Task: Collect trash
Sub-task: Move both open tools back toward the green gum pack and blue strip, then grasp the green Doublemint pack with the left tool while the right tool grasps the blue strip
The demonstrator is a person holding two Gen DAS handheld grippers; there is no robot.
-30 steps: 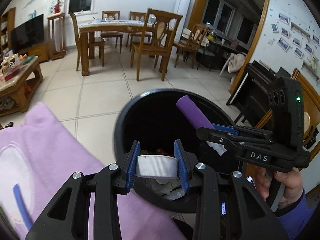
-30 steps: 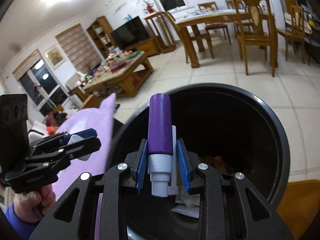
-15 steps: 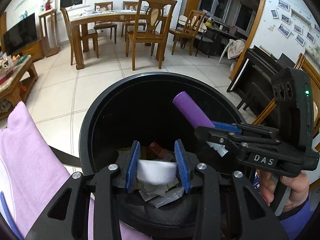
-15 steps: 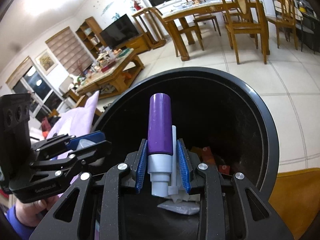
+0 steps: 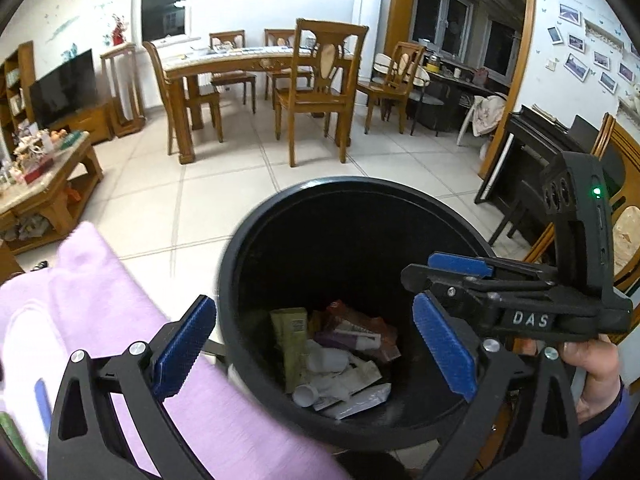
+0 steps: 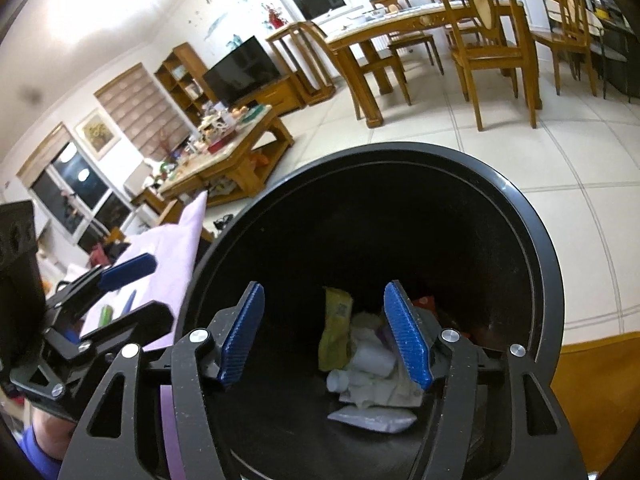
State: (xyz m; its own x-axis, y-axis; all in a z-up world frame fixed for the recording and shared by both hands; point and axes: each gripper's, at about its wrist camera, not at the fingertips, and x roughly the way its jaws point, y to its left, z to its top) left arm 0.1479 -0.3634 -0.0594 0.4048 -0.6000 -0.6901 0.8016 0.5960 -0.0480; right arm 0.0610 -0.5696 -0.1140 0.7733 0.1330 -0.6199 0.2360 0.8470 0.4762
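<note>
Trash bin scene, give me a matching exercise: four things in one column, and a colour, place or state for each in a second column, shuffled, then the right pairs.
Things:
1. trash bin
2. left gripper
3. cloth
4. yellow-green packet

Descriptions:
A. lilac, beside the bin
B. black and round
C. lying inside the bin
D. jaws wide apart, nothing between them

Pairs: 1-B, 2-D, 3-A, 4-C

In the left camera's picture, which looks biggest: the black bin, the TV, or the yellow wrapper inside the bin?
Largest to smallest as they appear:
1. black bin
2. TV
3. yellow wrapper
The bin is nearest, which inflates it.
</note>
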